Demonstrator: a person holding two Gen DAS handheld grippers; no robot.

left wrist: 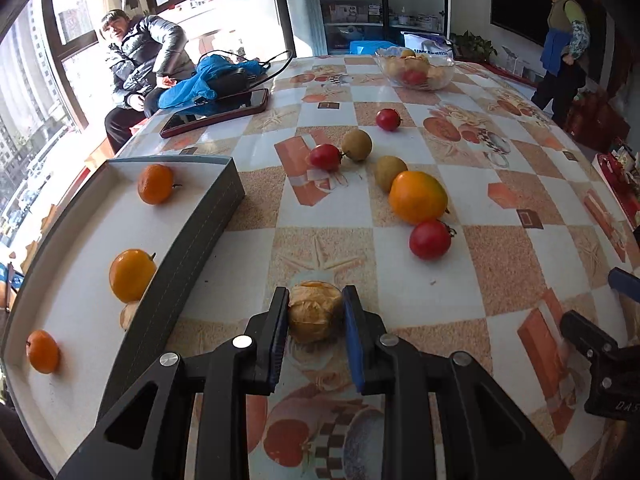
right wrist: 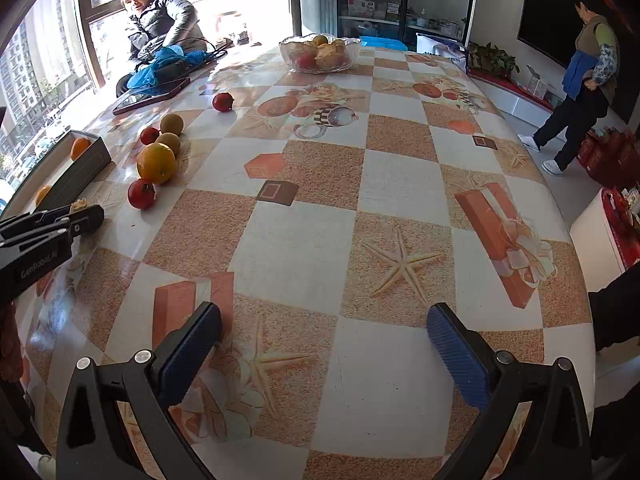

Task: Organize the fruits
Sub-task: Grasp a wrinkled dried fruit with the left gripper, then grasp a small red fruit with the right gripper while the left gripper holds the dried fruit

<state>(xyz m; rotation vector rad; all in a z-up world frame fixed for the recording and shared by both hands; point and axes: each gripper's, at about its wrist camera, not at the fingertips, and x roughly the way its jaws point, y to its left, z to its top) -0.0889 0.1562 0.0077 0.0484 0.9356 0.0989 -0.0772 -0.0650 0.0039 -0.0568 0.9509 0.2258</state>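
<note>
The left gripper [left wrist: 316,312] pinches a papery, tan husked fruit [left wrist: 315,312] between its blue-padded fingers [left wrist: 354,336], the fruit resting on the table [left wrist: 500,272] just beside the grey tray [left wrist: 192,236]. The fruit is roundish, with no clear long axis; which way its stem points cannot be told. The right gripper [right wrist: 324,344] hovers over bare tablecloth, its fingers [right wrist: 456,352] spread wide and holding nothing.

The table wears a glossy checked cloth printed with starfish, gift boxes and fruit. Ahead of the left gripper lie three red fruits, two brownish-green ones and a large orange [left wrist: 418,197], loosely clustered. At the far end stands a glass bowl [left wrist: 416,68] of fruit, with a phone [left wrist: 216,114] and a blue bag [left wrist: 208,80] at the window side.

Only the left wrist view looks into the tray, where four orange fruits and a pale one sit well apart on its white floor. The right wrist view shows just the tray's far corner. A seated person [left wrist: 144,60] waits by the window; another [right wrist: 580,88] stands near a dark wall screen.
</note>
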